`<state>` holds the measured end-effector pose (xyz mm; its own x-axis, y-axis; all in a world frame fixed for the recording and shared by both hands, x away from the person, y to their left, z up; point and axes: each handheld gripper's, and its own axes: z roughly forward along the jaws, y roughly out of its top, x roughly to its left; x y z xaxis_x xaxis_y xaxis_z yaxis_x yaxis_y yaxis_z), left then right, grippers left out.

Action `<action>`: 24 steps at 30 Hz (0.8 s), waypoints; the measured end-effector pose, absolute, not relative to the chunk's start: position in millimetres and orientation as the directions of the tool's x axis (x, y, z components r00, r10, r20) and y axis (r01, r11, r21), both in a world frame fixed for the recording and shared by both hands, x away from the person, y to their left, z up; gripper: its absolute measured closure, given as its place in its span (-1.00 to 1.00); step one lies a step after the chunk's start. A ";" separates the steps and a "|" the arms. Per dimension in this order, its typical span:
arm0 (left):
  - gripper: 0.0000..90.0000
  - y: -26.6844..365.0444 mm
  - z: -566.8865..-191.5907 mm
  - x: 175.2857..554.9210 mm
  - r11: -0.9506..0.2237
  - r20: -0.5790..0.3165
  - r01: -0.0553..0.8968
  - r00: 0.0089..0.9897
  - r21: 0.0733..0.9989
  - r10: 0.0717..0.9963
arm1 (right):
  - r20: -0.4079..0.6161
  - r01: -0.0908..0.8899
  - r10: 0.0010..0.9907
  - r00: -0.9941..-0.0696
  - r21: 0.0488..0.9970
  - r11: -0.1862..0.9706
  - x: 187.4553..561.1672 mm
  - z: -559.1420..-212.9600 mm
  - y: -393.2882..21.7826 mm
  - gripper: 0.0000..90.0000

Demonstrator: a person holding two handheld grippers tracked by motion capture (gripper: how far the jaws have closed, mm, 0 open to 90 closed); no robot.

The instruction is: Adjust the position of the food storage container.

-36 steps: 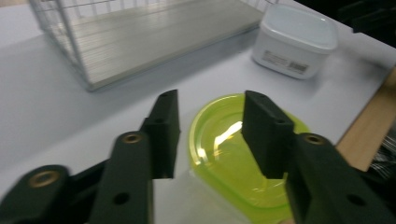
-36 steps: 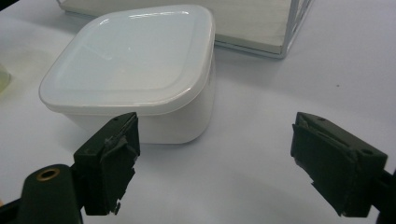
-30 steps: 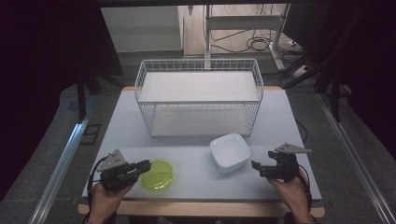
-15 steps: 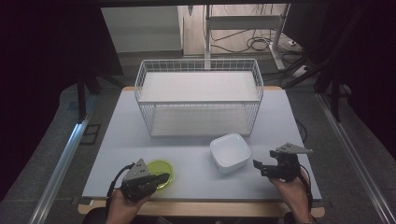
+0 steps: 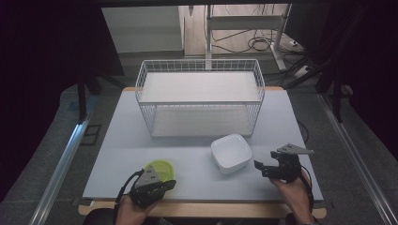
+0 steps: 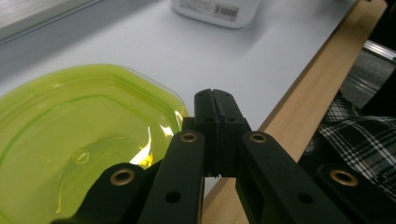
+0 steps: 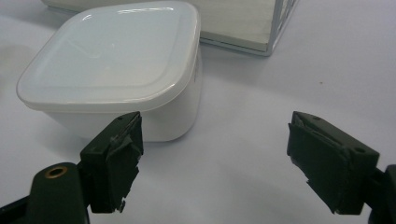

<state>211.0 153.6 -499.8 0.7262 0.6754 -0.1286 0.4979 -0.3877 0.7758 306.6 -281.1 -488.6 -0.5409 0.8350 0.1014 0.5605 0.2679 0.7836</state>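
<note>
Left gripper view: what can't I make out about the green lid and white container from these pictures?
- Green lid: near edge hidden behind the shut left gripper; cut off by the frame's left edge.
- White container: cut off by the top edge; label print too small to read.

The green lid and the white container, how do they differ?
The green lid is translucent, flat and shallow; the white container is opaque, deeper and boxy. The green lid has a roughly eight-sided outline, the white container a rounded square one. The left gripper, jaws shut, is at the lid's edge; the right gripper, jaws open, sits beside the container. Both rest on the table.
</note>
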 end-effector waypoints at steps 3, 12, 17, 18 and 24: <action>1.00 155.6 -501.6 213.2 -0.380 -0.139 0.513 0.716 0.770 0.685 | 0.101 0.559 0.835 -0.541 0.785 0.268 306.4 -488.3 -280.9 -0.58; 1.00 168.7 -505.4 220.7 -0.347 -0.144 0.551 0.661 0.759 0.736 | 0.097 0.562 0.835 -0.542 0.781 0.273 306.2 -488.8 -280.2 -0.58; 1.00 179.0 -505.8 226.0 -0.325 -0.150 0.566 0.636 0.758 0.757 | 0.097 0.561 0.833 -0.545 0.780 0.277 306.3 -489.1 -279.8 -0.57; 1.00 181.3 -505.9 227.1 -0.320 -0.151 0.569 0.630 0.758 0.762 | 0.094 0.560 0.832 -0.546 0.780 0.279 306.6 -489.6 -279.8 -0.57; 1.00 196.6 -506.8 234.4 -0.290 -0.156 0.585 0.594 0.757 0.789 | 0.090 0.558 0.831 -0.549 0.780 0.284 306.4 -489.6 -278.7 -0.57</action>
<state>234.4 196.6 -506.8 0.5938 0.7894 -0.1559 0.5849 -0.2904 0.7574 306.4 -278.7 -489.6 -0.5491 0.8308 0.0902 0.5576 0.2838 0.7801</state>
